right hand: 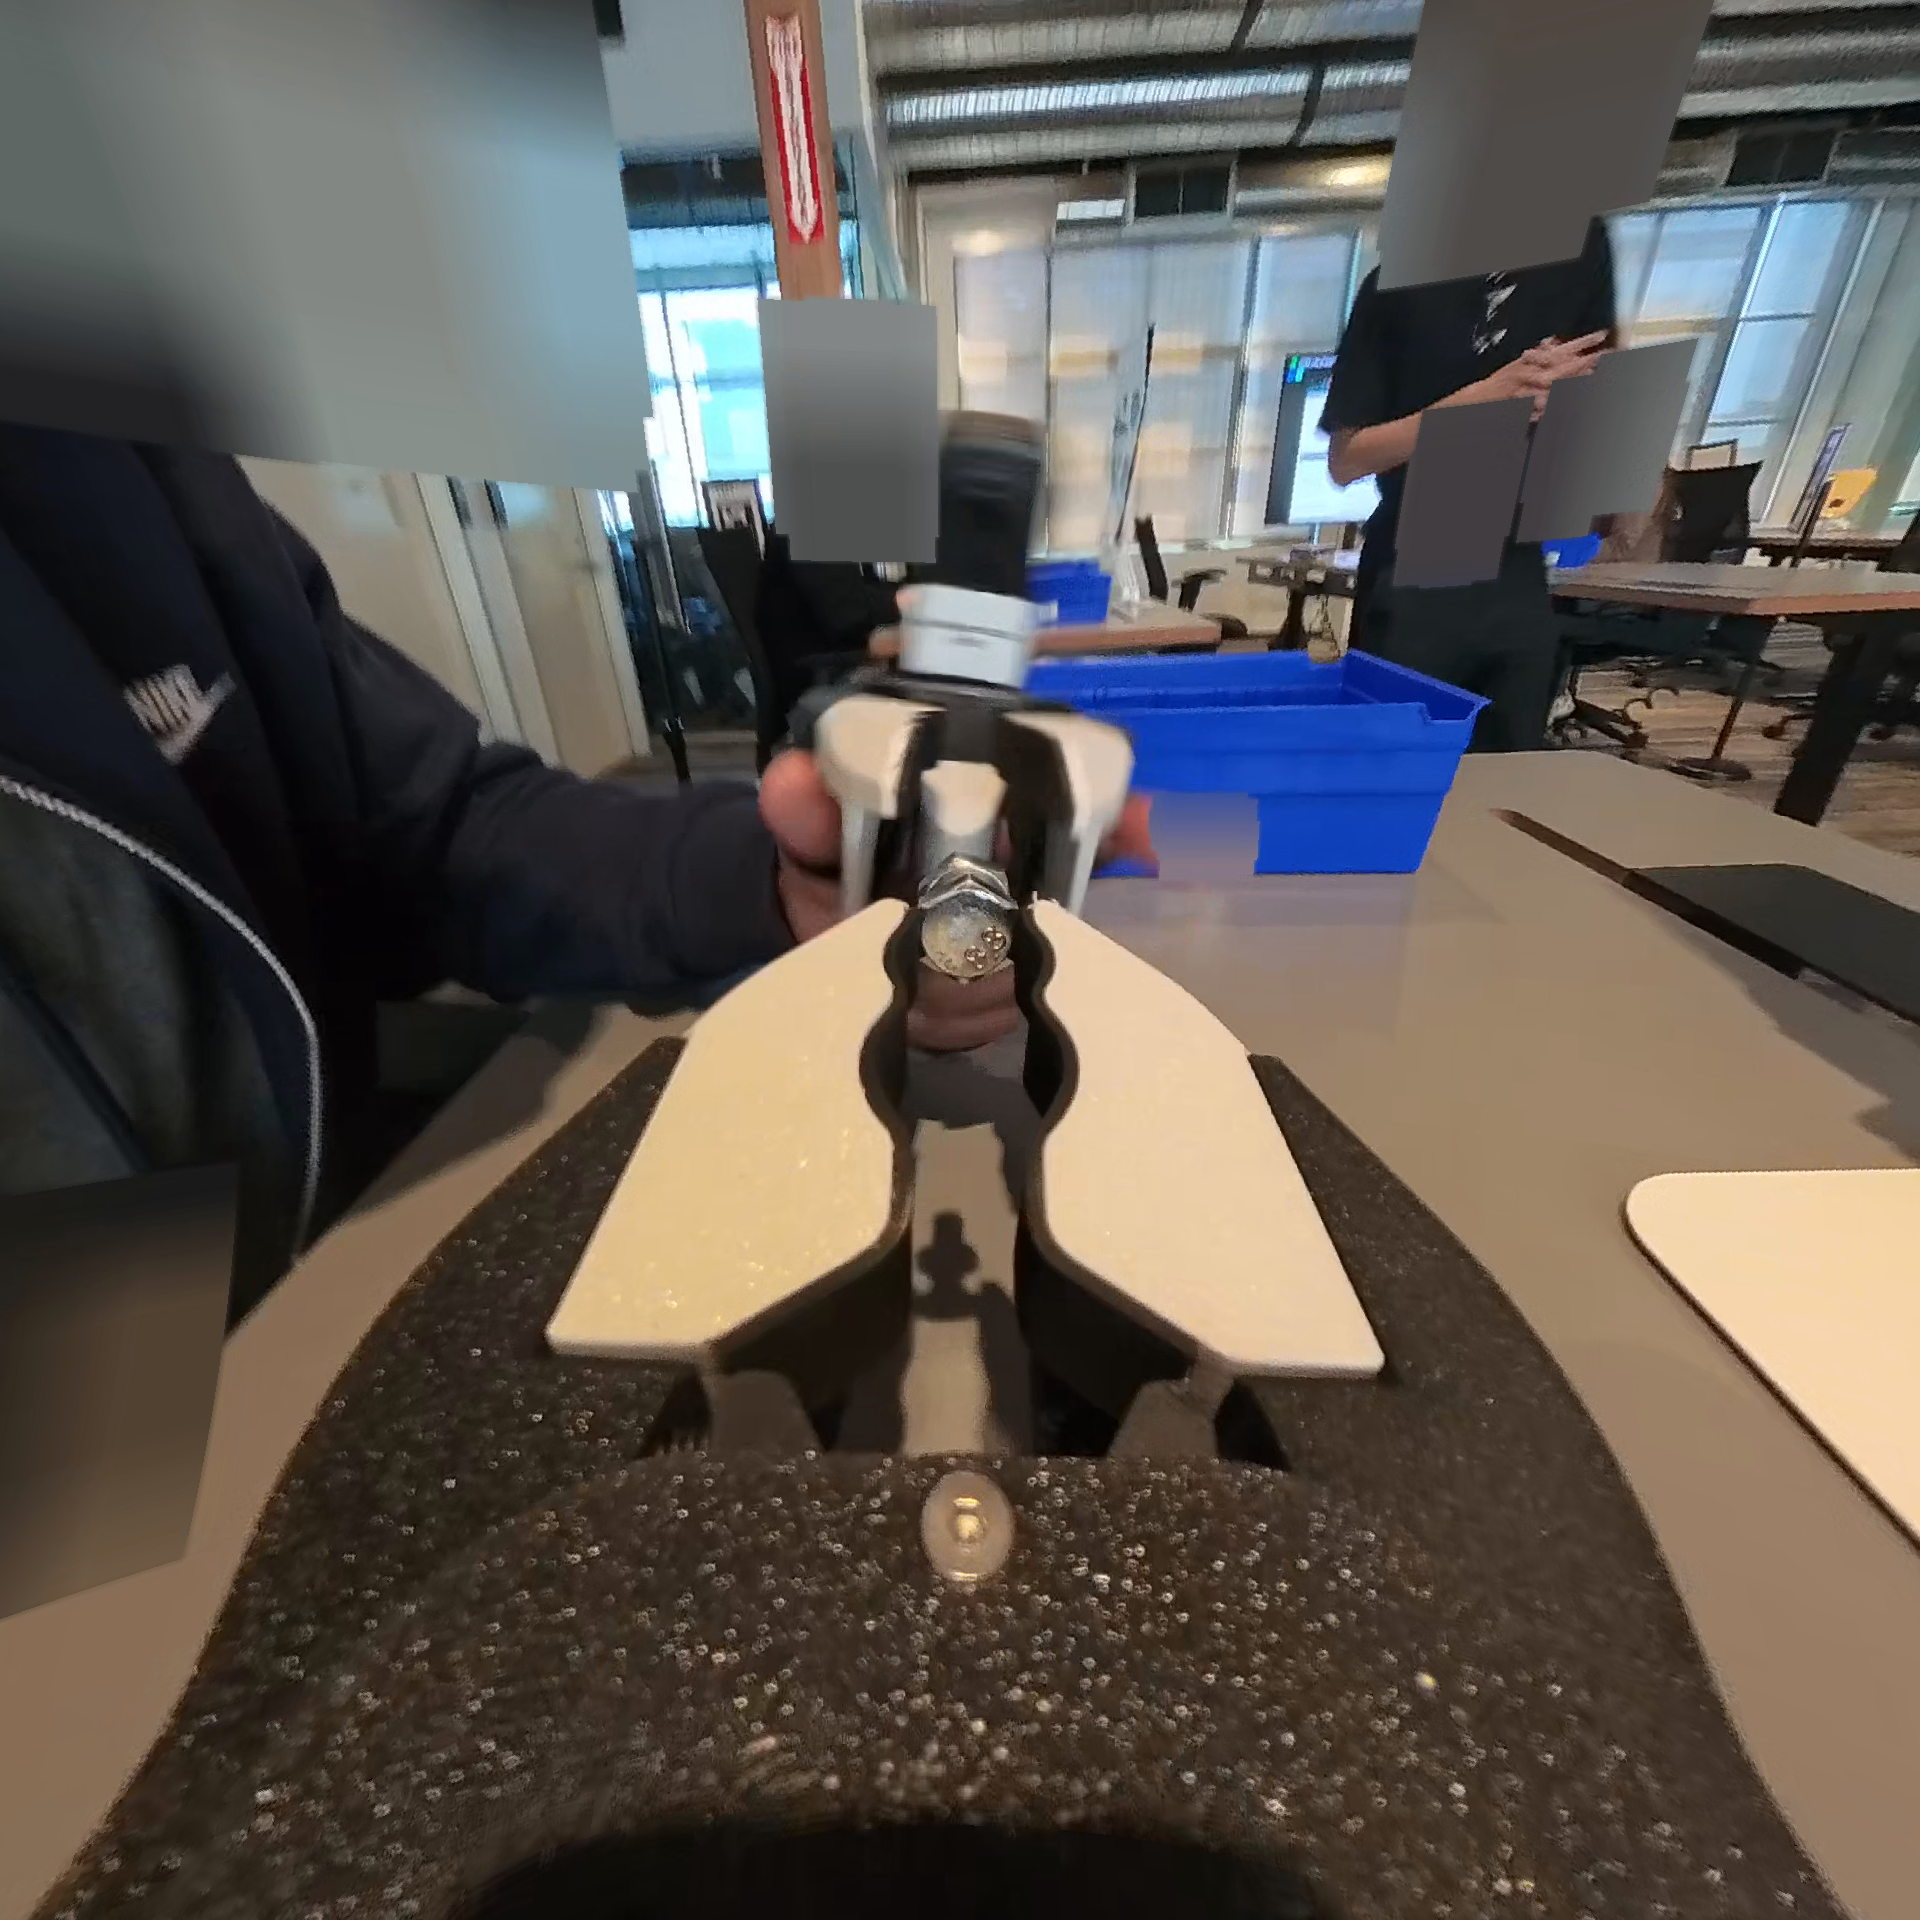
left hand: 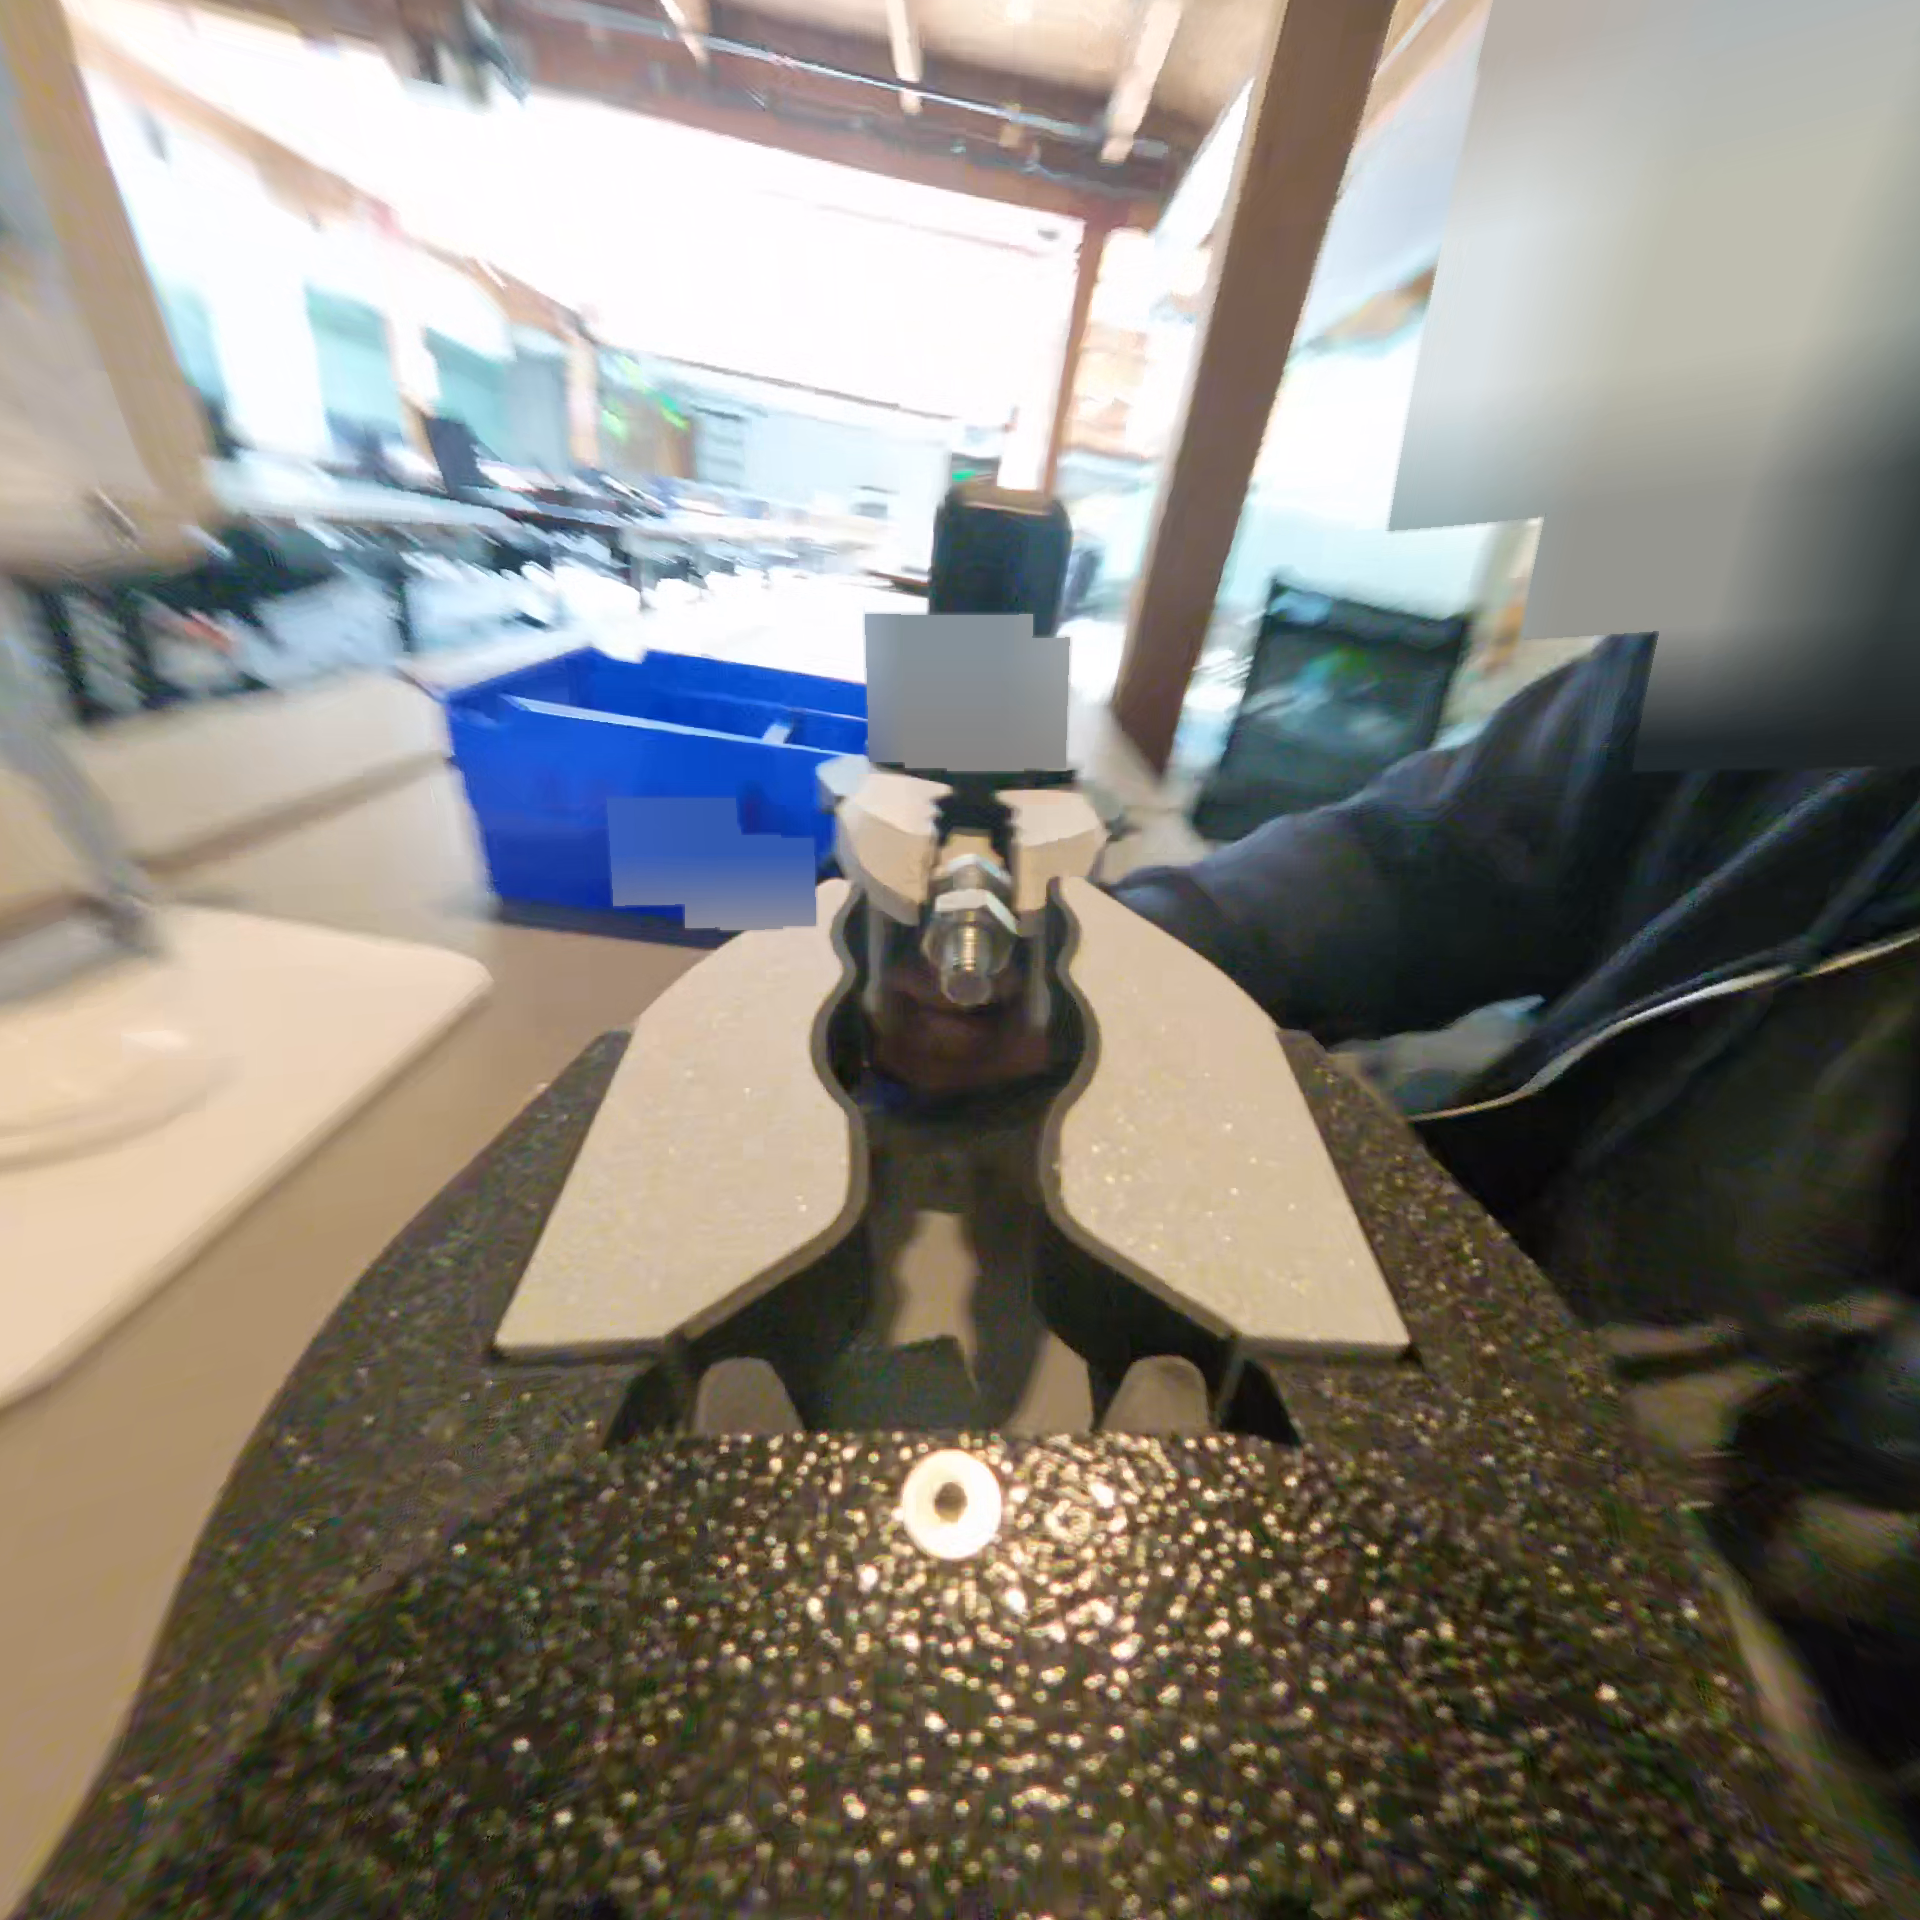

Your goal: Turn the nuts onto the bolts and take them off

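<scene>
A steel bolt is held in the air between my two grippers, which face each other. In the right wrist view its hex head point(right hand: 961, 935) points at the camera, and my right gripper point(right hand: 964, 920) is shut on it. In the left wrist view the threaded end point(left hand: 966, 966) points at the camera with a nut point(left hand: 966, 909) on it. My left gripper point(left hand: 956, 904) stands open around that end, its jaws clear of the nut. The right gripper's white fingers point(left hand: 883, 842) show behind the nut. The left gripper's fingers point(right hand: 862, 769) show behind the head.
A blue bin point(left hand: 644, 769) point(right hand: 1278, 748) stands on the grey table point(right hand: 1455, 1039) behind the grippers. A white board point(left hand: 156, 1091) point(right hand: 1787, 1309) lies to the side. A dark sleeve point(left hand: 1455, 935) and a hand point(right hand: 800, 831) are close. Another person point(right hand: 1455, 468) stands far back. The tips of both grippers are at nearly the same place.
</scene>
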